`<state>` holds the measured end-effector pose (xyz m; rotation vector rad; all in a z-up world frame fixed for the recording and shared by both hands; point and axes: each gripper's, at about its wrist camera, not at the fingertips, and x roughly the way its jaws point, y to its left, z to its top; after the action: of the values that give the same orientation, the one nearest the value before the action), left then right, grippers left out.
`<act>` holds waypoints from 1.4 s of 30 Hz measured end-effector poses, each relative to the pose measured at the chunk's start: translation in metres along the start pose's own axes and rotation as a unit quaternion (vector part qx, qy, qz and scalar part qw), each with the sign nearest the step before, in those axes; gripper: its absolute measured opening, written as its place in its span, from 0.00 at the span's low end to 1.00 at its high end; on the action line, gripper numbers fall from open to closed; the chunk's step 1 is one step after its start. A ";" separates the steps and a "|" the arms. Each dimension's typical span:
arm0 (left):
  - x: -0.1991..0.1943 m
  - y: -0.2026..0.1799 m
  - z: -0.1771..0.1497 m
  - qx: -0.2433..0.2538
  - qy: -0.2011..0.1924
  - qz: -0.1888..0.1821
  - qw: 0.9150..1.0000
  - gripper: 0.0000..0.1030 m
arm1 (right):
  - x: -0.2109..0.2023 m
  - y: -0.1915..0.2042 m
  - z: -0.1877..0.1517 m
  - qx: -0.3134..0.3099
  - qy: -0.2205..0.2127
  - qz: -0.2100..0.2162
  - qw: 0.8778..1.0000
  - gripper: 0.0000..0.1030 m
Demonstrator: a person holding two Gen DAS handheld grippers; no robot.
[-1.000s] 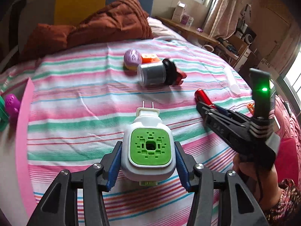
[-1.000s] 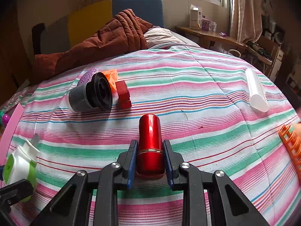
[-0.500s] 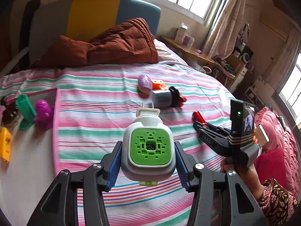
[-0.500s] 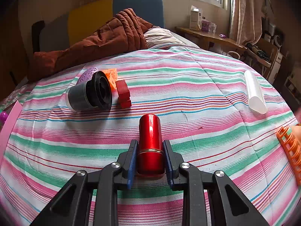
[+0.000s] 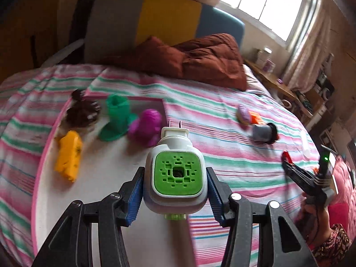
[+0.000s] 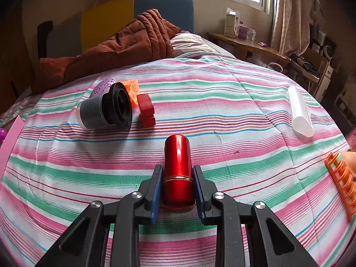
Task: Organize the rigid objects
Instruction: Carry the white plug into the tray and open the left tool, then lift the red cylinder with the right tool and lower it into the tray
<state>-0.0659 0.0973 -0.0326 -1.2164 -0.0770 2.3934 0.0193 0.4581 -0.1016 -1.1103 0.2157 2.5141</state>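
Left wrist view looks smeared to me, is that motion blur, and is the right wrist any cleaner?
Left wrist view: background is blurred, the green toy and grey cup smeared, while the green-faced plug-in in the left gripper stays sharp; window blown out. Right wrist view: crisp, with a glare streak on the red tube in the right gripper; fisheye bends the striped sheet.

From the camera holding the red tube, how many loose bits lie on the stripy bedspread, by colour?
Orange: 2 (ridged plastic block, lattice rack)
Red: 1 (stepped block)
Purple: 1 (textured ball)
Grey-black: 1 (lidded canister)
White: 1 (translucent tube)
Total: 6
Peach shape at right edge unclear, uncounted.
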 end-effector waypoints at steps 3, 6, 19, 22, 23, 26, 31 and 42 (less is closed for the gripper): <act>0.004 0.027 -0.001 -0.027 0.007 0.023 0.999 0.51 | -0.001 0.000 0.000 -0.002 0.000 -0.002 1.000 0.26; 0.011 0.047 0.001 -0.041 0.014 0.042 0.998 0.51 | -0.001 0.001 0.000 -0.003 0.000 -0.004 1.000 0.26; 0.015 0.079 0.005 -0.081 0.013 0.071 0.994 0.52 | 0.000 0.006 0.001 -0.012 0.001 -0.015 1.000 0.26; 0.003 0.080 -0.003 -0.093 -0.002 0.060 0.994 0.52 | 0.000 0.006 0.001 -0.012 0.001 -0.016 1.000 0.26; -0.001 0.079 -0.007 -0.096 -0.008 0.059 0.994 0.52 | 0.000 0.006 0.001 -0.013 0.001 -0.017 1.000 0.26; -0.009 0.080 -0.013 -0.109 -0.016 0.051 0.993 0.52 | -0.001 0.008 0.001 -0.017 0.001 -0.022 1.000 0.26; -0.017 0.081 -0.020 -0.122 -0.015 0.036 0.992 0.52 | -0.003 0.007 0.001 -0.015 -0.002 -0.019 1.000 0.26; -0.020 0.069 -0.038 -0.109 0.001 0.015 0.994 0.52 | -0.026 0.024 -0.006 -0.003 0.001 0.042 0.999 0.26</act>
<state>-0.0514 0.0209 -0.0582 -1.3227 -0.3289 2.4602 0.0294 0.4274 -0.0868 -1.1272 0.2606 2.5892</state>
